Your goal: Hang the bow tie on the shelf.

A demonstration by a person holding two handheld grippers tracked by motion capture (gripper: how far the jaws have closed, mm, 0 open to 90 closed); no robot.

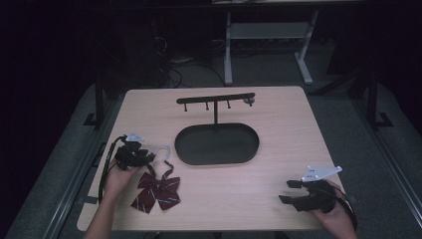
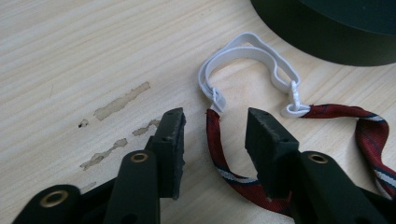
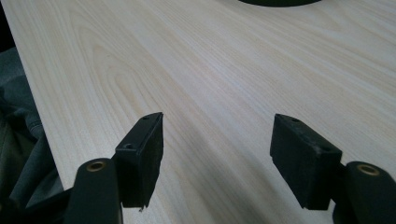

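On the pale wooden table [image 1: 278,124], the left claw [image 2: 212,128] stands open astride the strap of a dark red striped fabric bow tie [image 1: 157,191], pads not yet pressing; the right claw [image 3: 217,144] gapes empty near the table's front edge.

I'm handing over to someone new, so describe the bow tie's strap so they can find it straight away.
Start at the black oval tray of the stand in the middle of the table. Just off its left end, by the left gripper, lies a dark red striped bow tie. Its strap is the thin white plastic loop curling up from it, the lone white thing there.
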